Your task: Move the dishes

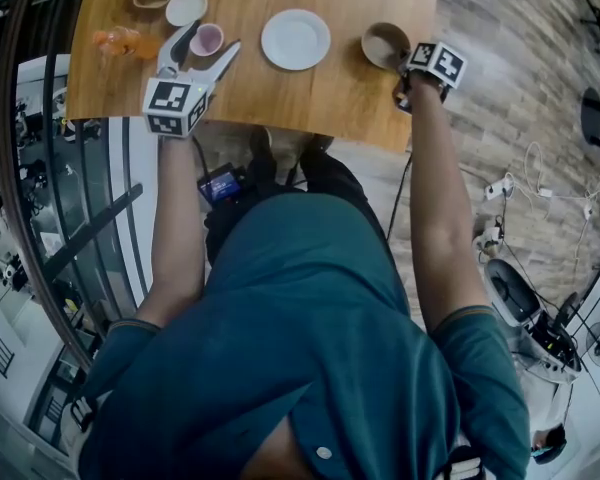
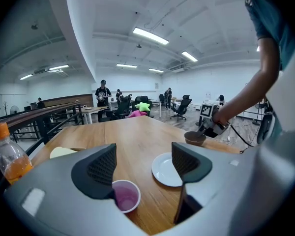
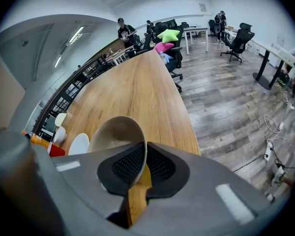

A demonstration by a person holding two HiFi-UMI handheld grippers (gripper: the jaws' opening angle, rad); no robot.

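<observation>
The right hand-held gripper [image 3: 140, 167] pinches the rim of a smooth, round, brown bowl [image 3: 115, 134] between ridged dark pads, at the right edge of the wood-grain table [image 1: 280, 98]. The left hand-held gripper [image 2: 142, 163] is spread wide and empty over a pink cup [image 2: 126, 196], beside a round white plate [image 2: 164, 170]. Grey plank flooring [image 3: 226, 97] lies beyond.
</observation>
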